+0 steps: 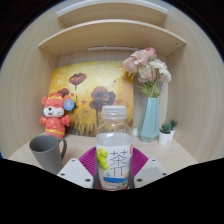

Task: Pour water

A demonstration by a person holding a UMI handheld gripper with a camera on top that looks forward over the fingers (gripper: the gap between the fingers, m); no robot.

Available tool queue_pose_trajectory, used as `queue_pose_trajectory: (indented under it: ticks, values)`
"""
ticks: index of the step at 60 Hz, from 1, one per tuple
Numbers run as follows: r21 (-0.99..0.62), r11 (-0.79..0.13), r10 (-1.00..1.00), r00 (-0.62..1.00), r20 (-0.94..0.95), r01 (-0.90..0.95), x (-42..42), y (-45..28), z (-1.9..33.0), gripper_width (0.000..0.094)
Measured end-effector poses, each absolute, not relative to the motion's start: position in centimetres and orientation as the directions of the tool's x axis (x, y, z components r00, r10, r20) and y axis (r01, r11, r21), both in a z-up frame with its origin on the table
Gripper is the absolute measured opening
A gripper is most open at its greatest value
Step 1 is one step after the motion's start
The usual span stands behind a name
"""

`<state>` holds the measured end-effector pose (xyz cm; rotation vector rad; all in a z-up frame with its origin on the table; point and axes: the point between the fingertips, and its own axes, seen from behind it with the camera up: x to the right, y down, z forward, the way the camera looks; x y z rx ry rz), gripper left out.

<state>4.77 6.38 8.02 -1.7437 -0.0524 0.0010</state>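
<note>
At lower centre of the frame, my claw [113,172] grips a clear bottle [114,150] with a white cap and green label, both fingers pressed to its sides. Left of it, a grey mug [45,152] stands on the pale surface [180,155]. Behind: a plush toy [54,115], a poppy painting [95,93], a vase of flowers [148,95], a small potted plant [167,131].

evenly and warmly lit from above and in front, with only soft shadows under the shelf [112,35] and behind the flowers [147,68]. strongly bowed by the wide lens, shelf edges curving toward the rim. slightly soft throughout, faint sheen on the bottle [115,148].
</note>
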Motion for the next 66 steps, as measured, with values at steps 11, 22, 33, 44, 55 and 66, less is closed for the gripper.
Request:
queue_pose_trajectory:
  ticks: [11, 22, 33, 44, 55, 66]
  values:
    - [-0.987, -0.161, 0.024, 1.000, 0.004, 0.008, 5.0, 6.2, 7.7, 0.0410]
    - [-0.989, -0.144, -0.001, 1.000, -0.013, -0.013, 5.3, 5.8, 7.9, 0.0533]
    - [-0.975, -0.221, -0.037, 0.999, -0.021, -0.029, 6.1, 4.3, 6.4, 0.0769]
    - [-0.963, -0.263, -0.043, 0.998, -0.051, -0.060, 6.2, -0.4, 5.9, 0.0788]
    - [-0.962, -0.264, -0.048, 0.997, -0.056, -0.067, 4.8, -7.1, 5.7, 0.0797]
    - [-0.958, -0.273, -0.071, 0.995, -0.070, -0.087, 3.2, -12.8, 4.8, 0.0794]
